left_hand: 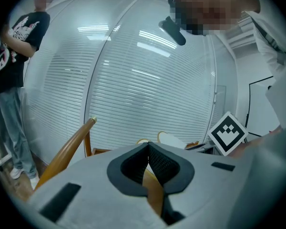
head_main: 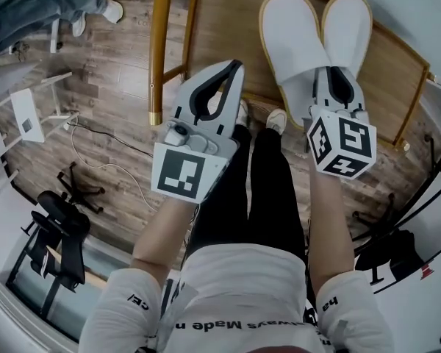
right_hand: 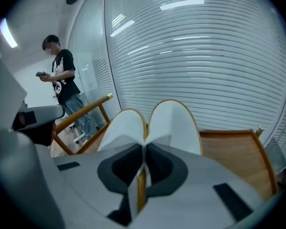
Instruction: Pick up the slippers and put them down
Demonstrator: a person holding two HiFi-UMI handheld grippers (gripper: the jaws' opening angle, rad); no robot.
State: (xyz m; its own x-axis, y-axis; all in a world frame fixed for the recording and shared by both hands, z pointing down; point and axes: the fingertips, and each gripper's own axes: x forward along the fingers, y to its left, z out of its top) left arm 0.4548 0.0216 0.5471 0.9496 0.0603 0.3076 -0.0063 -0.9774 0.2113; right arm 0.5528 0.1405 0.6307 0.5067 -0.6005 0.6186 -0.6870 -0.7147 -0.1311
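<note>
Rounded white slippers (head_main: 294,35), tan-edged

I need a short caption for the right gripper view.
Right gripper shut on two white slippers above a wooden surface.

Head view: heel ends of slippers (head_main: 312,39) hidden under right gripper (head_main: 338,79); far side of table (head_main: 228,28) cut by top edge; bystander (head_main: 66,2) cut to legs at top-left corner

Left gripper view: slippers (left_hand: 174,140) mostly behind left gripper (left_hand: 148,149), only toes show; bystander (left_hand: 12,75) clipped by left edge
</note>
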